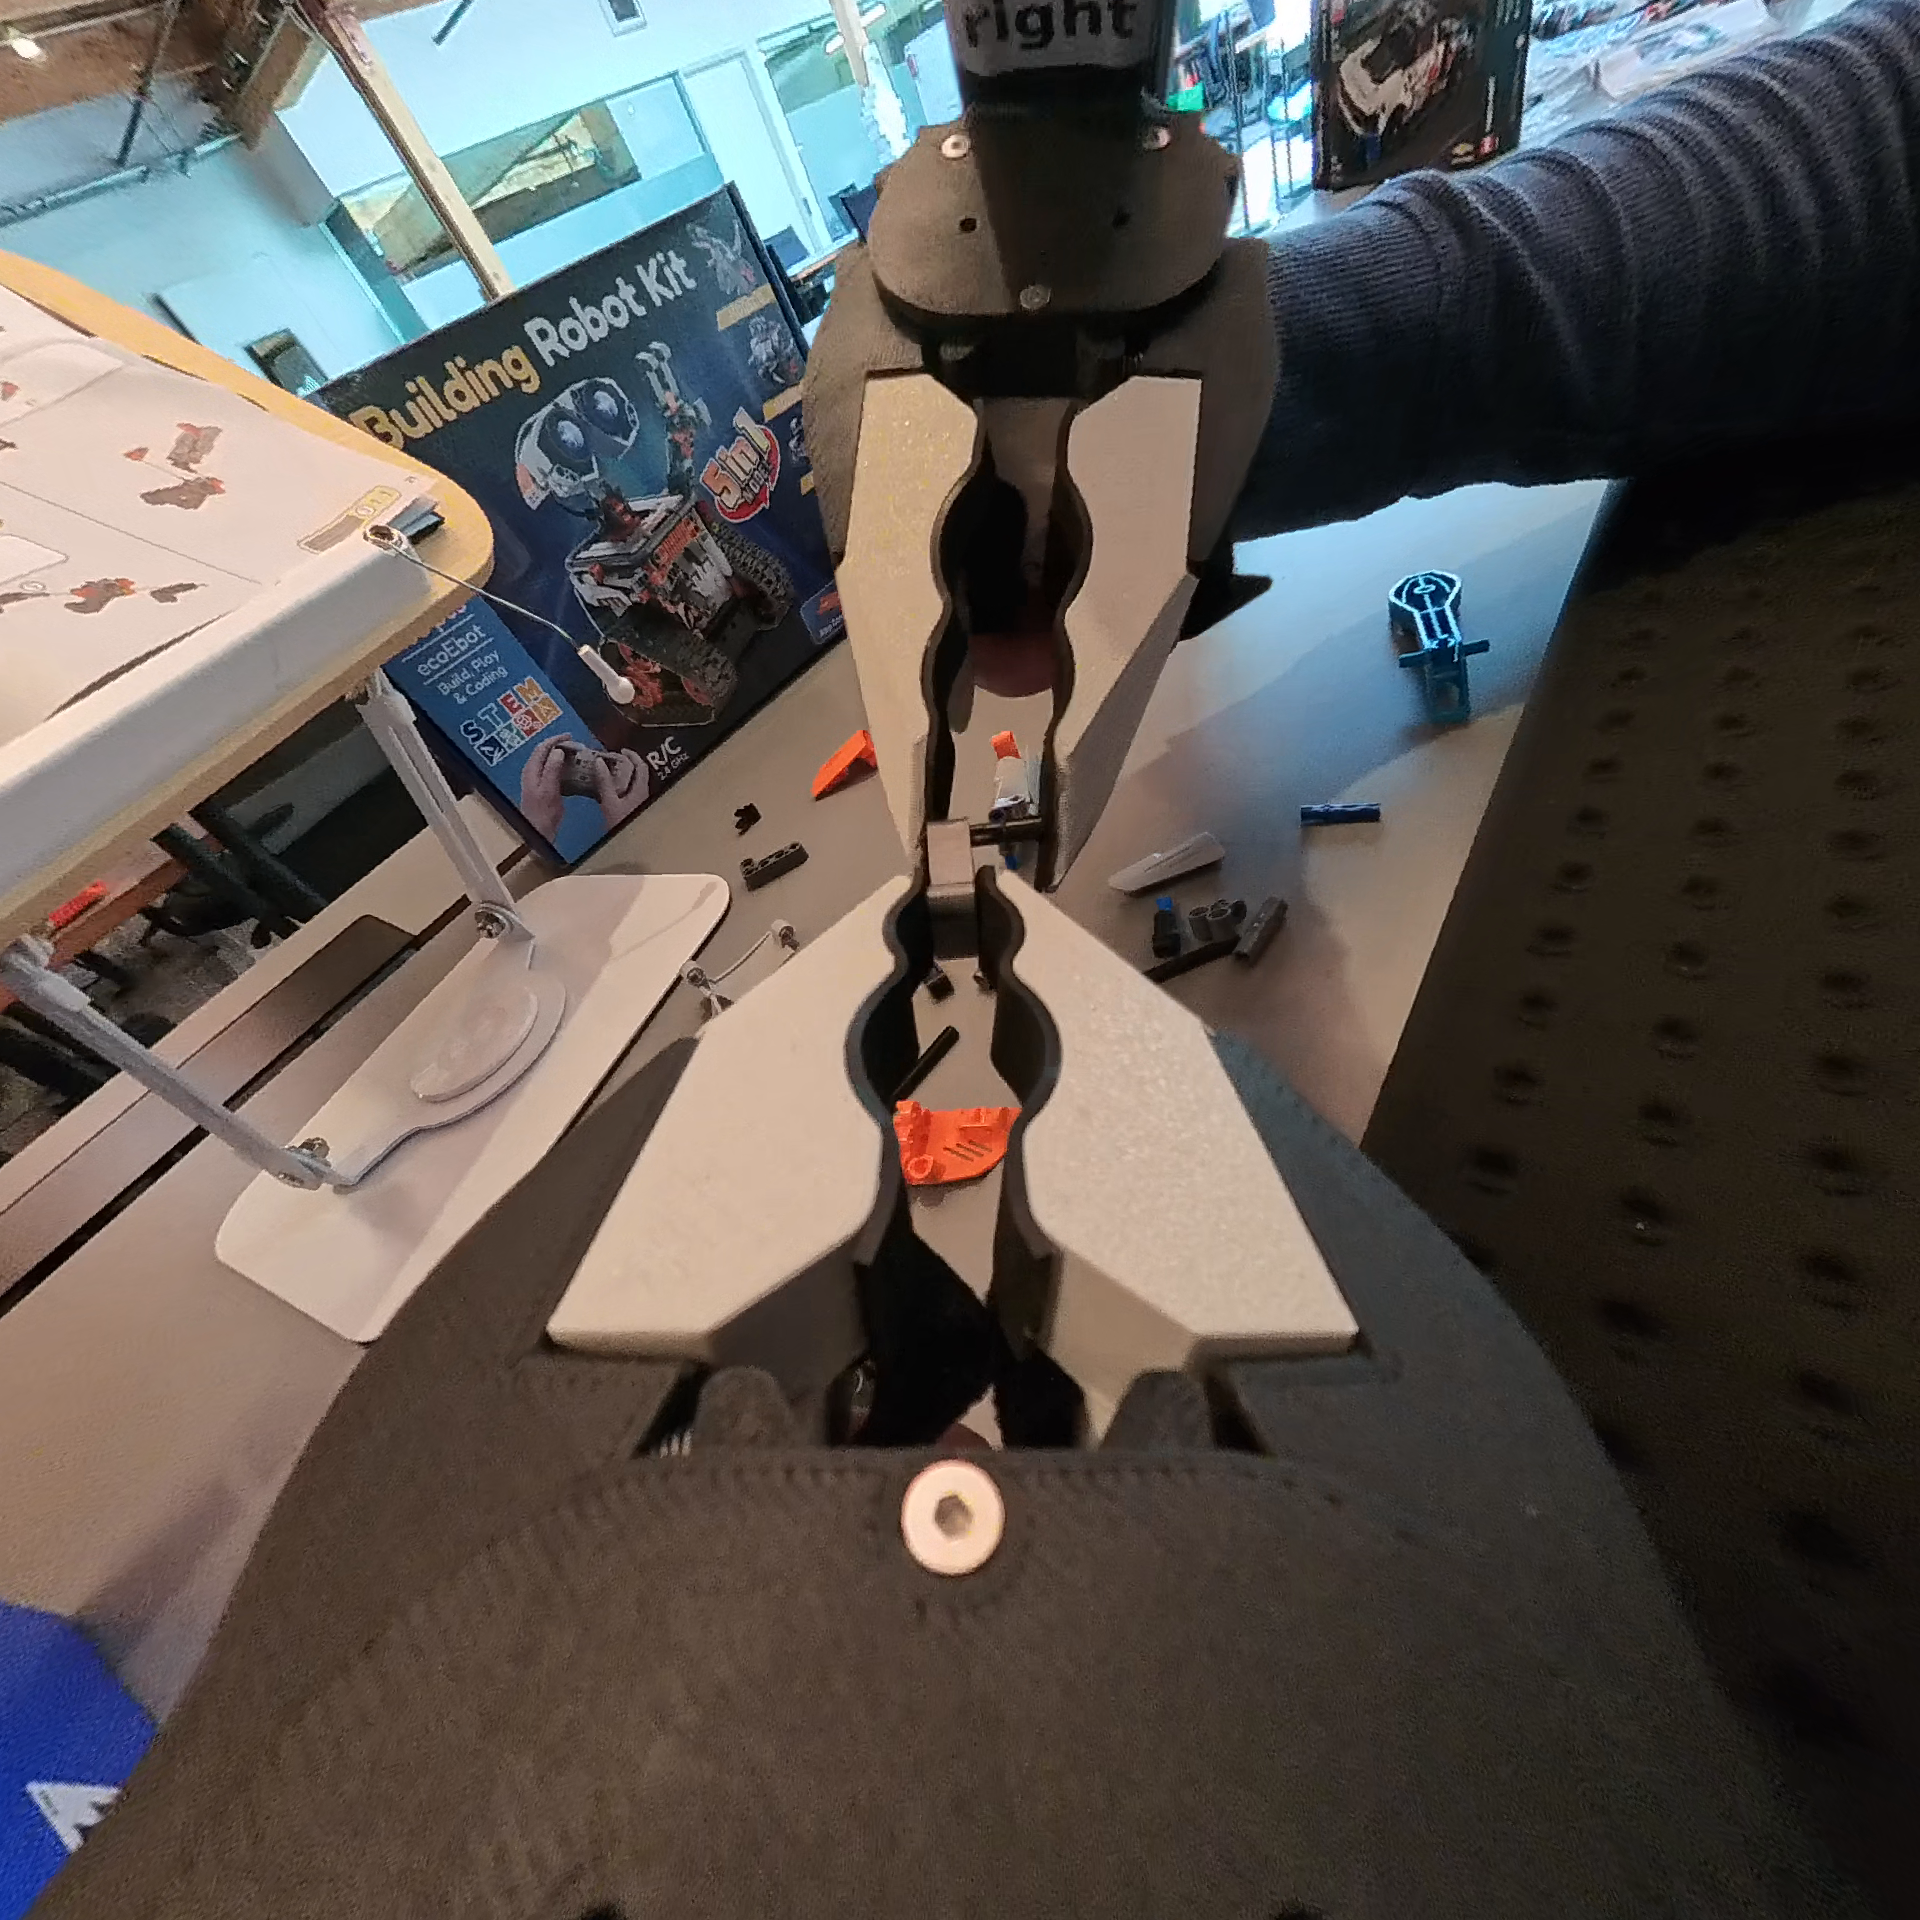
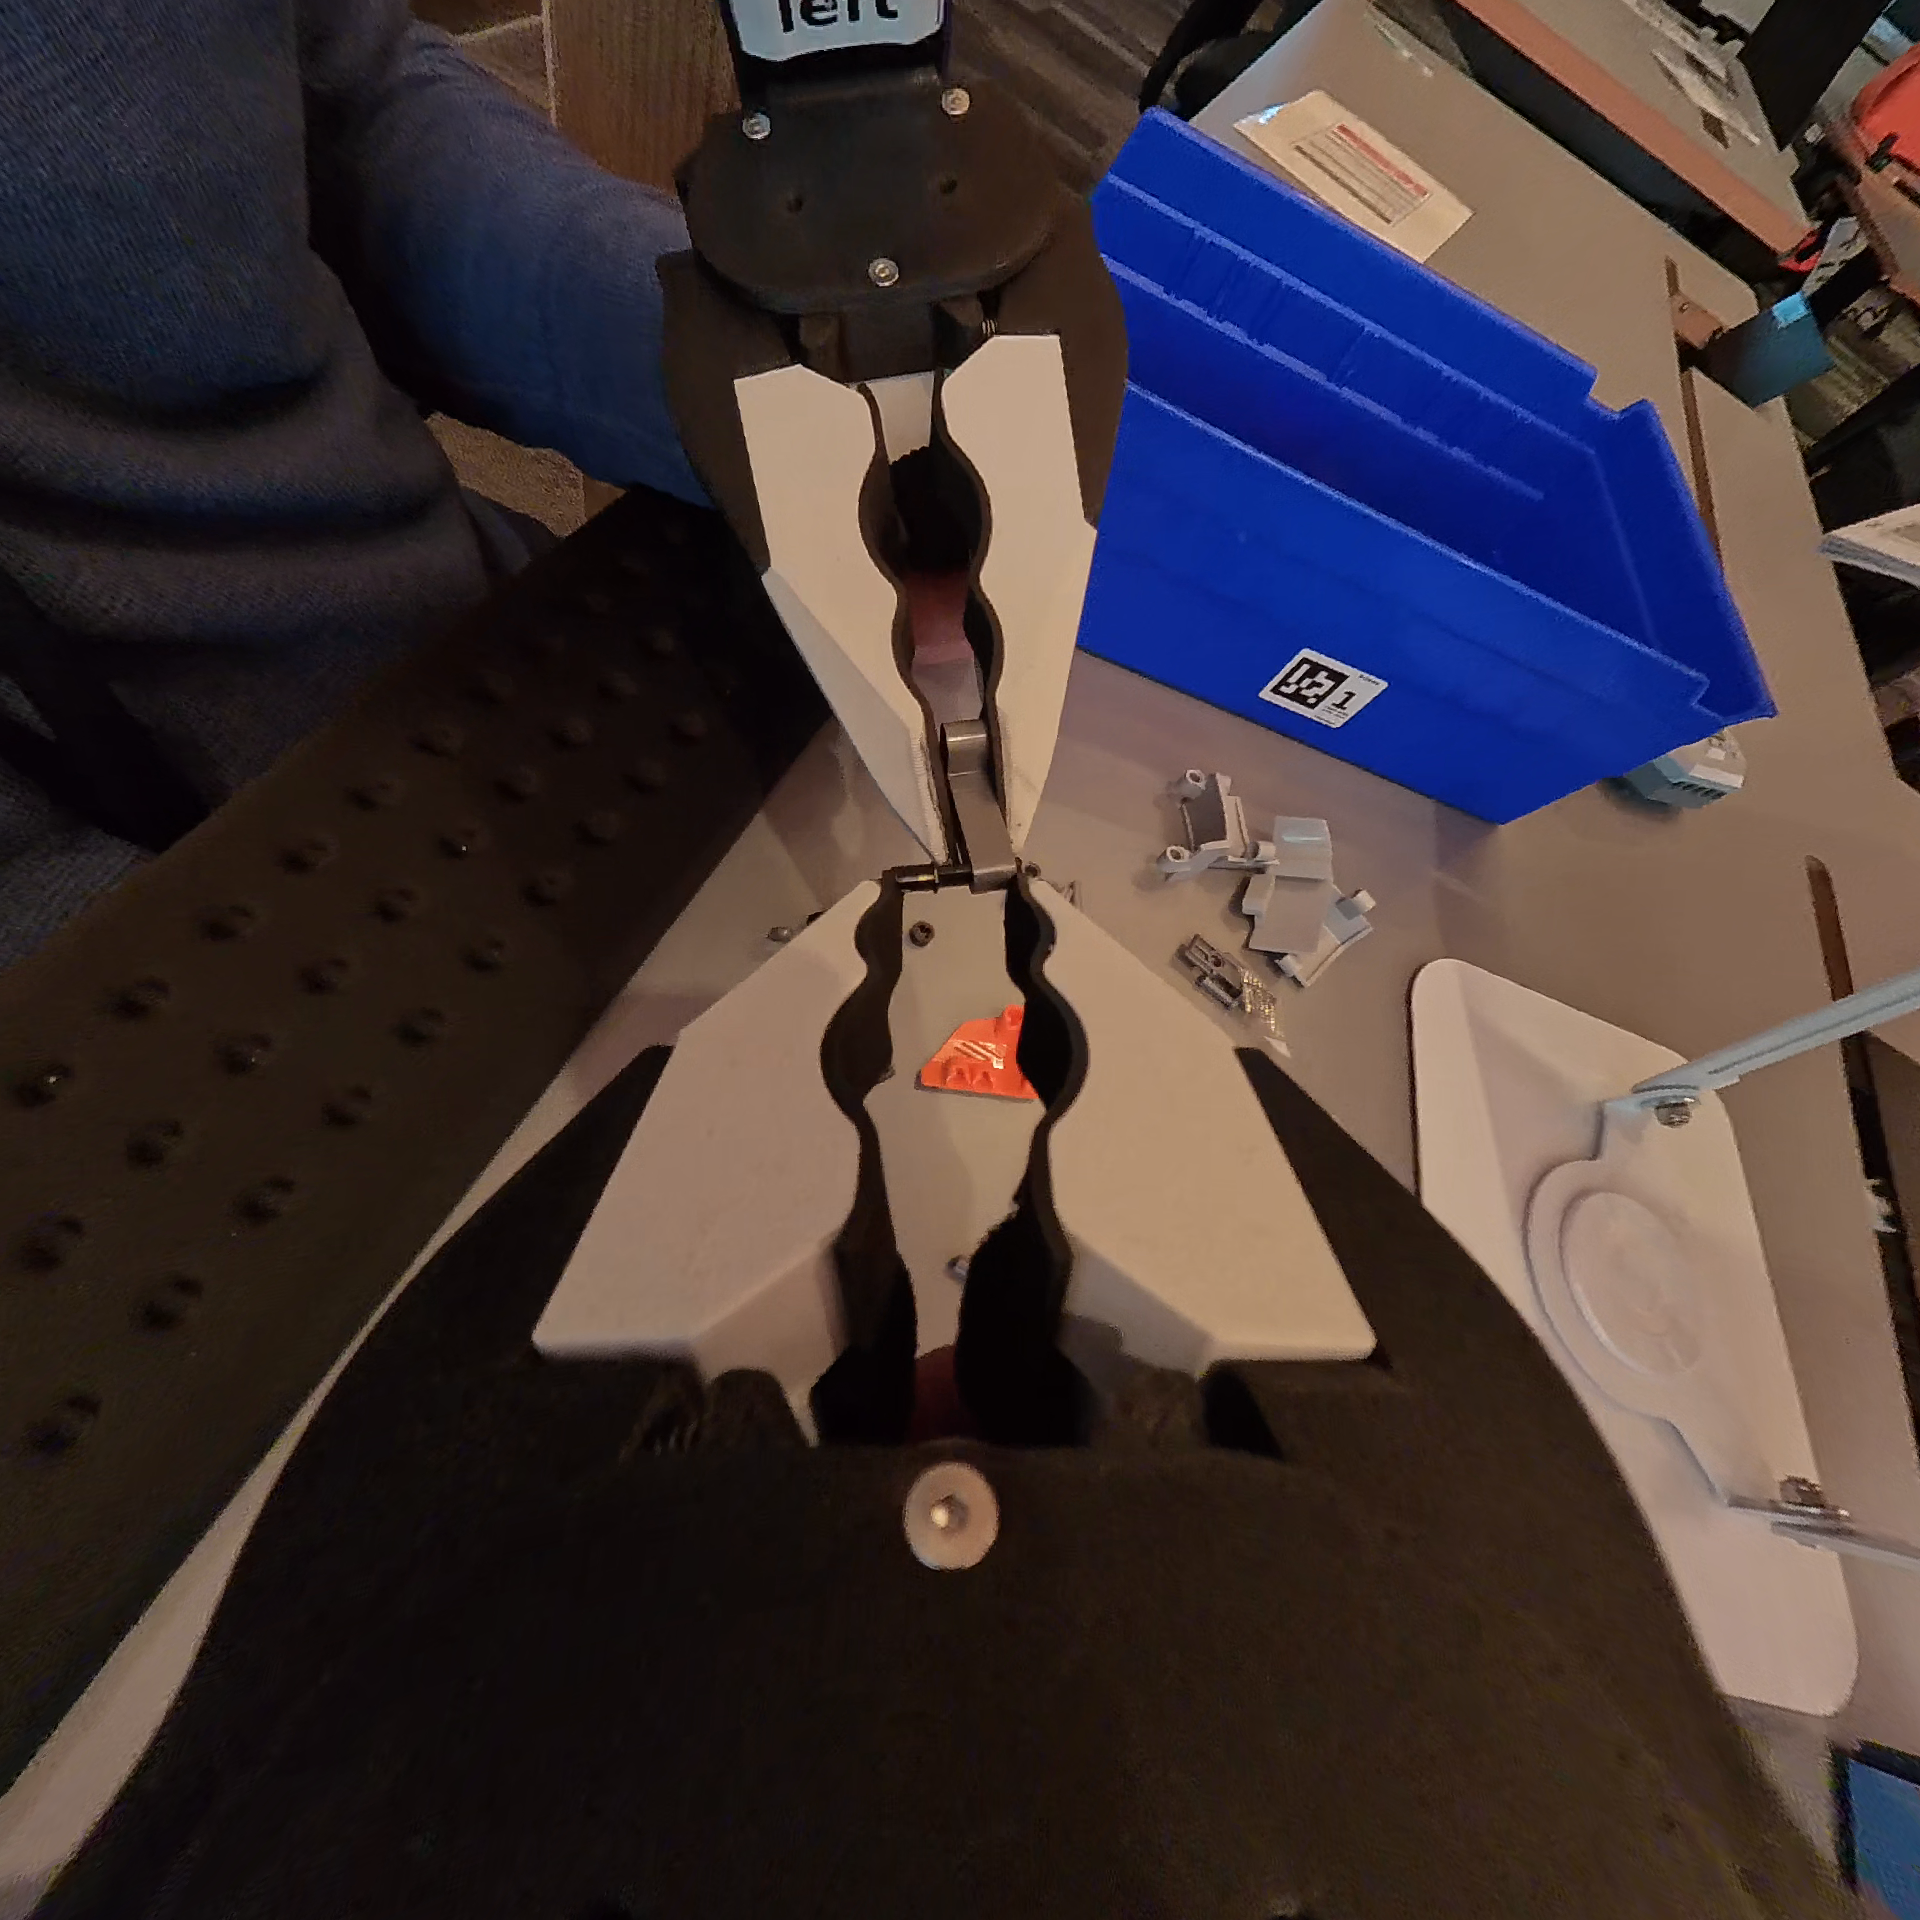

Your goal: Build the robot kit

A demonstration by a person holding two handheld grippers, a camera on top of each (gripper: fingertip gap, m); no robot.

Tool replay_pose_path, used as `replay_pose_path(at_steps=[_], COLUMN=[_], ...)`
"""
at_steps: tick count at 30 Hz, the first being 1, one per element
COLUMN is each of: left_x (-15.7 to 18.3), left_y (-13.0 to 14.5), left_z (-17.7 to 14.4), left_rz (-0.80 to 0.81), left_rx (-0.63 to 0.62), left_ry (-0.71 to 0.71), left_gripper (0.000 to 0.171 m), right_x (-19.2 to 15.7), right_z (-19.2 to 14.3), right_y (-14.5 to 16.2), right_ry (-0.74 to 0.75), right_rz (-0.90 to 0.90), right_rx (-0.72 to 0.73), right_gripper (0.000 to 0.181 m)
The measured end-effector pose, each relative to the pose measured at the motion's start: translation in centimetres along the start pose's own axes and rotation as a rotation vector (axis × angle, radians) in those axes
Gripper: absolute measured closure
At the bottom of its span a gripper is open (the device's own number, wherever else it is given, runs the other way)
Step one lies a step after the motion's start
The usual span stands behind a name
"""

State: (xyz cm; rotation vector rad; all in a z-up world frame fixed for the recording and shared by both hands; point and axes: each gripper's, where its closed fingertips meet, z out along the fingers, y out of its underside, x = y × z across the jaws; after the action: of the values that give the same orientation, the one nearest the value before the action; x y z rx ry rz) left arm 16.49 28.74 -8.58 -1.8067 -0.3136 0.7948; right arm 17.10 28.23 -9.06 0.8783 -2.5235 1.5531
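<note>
My two grippers meet tip to tip above a grey table. My left gripper (image 1: 951, 883) is shut on a small grey beam piece (image 1: 951, 854), which also shows in the right wrist view (image 2: 964, 753). My right gripper (image 2: 956, 883) is shut across a short black pin (image 2: 920, 878) and the beam's near end. The pin lies crosswise between its fingertips and sticks out of the beam's side. In the left wrist view the right gripper (image 1: 987, 831) comes down from above with the pin (image 1: 1006, 828) between its tips. An orange panel piece (image 1: 951, 1143) lies on the table under both grippers.
A blue bin (image 2: 1403, 520) stands behind loose grey parts (image 2: 1268, 883). A white stand base (image 1: 468, 1039) carries an open booklet. A boxed robot kit (image 1: 582, 520) stands at the back. A black studded mat (image 1: 1662, 935) lies to the right. Dark small parts (image 1: 1216, 925) and a blue assembly (image 1: 1434, 644) lie there too. Left and right tips are no more than a few centimetres apart.
</note>
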Motion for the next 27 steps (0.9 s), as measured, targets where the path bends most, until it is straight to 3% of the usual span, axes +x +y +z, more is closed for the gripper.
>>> replay_pose_path(at_steps=[11, 22, 27], left_x=[0.7, -2.2, -2.3], left_y=[-0.1, 0.0, 0.5], left_z=[0.0, 0.1, 0.4], left_rz=[0.036, -0.011, -0.023], left_rx=[0.002, -0.017, -0.043], left_ry=[0.022, -0.151, -0.159], left_gripper=[0.165, 0.166, 0.166], right_x=[-0.4, 1.6, 2.1], right_z=[-0.2, -1.8, -1.1], right_y=[0.0, -0.3, 0.3], right_ry=[-0.057, 0.122, 0.163], right_rz=[0.041, 0.075, 0.121], right_rx=[0.04, -0.021, -0.058], right_gripper=[0.169, 0.17, 0.169])
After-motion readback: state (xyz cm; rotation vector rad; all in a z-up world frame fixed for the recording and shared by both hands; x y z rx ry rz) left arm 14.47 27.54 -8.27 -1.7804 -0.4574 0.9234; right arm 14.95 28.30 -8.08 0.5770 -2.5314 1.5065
